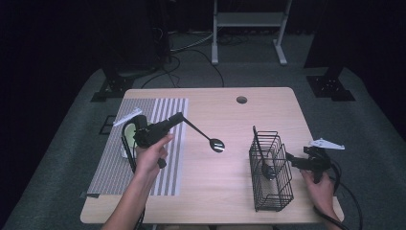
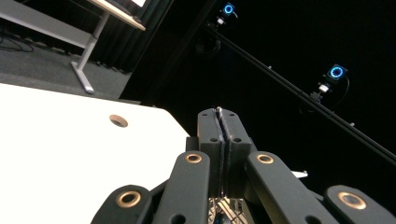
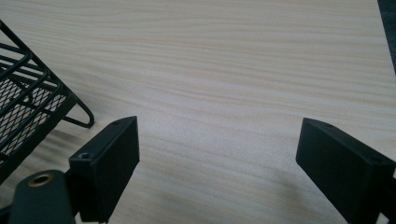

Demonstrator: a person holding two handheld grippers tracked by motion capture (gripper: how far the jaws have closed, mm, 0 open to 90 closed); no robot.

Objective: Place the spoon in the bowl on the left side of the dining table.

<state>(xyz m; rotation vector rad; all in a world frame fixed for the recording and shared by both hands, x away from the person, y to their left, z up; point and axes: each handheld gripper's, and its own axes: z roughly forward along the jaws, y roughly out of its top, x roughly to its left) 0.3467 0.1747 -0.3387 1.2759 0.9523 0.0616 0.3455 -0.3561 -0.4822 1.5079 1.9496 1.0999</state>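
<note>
A person's left hand holds my left gripper (image 1: 181, 116) above the table, between the striped mat and the basket. It is shut on the handle of a black spoon (image 1: 210, 140), whose shiny bowl hangs out toward the basket. In the left gripper view the jaws of the left gripper (image 2: 219, 113) press together with a thin edge between them. A black wire basket (image 1: 282, 178) stands at the front right with another utensil (image 1: 266, 168) upright inside. My right gripper (image 1: 290, 158) sits just right of the basket, open and holding nothing. Below the open right gripper (image 3: 219, 149) there is bare wood.
A grey striped mat (image 1: 163, 167) covers the left part of the wooden table (image 1: 225, 191). A pale round dish (image 1: 126, 143) lies on the mat under the left hand. A cable hole (image 1: 242, 99) is near the far edge. The basket's corner (image 3: 32, 107) is at the left of the right gripper view.
</note>
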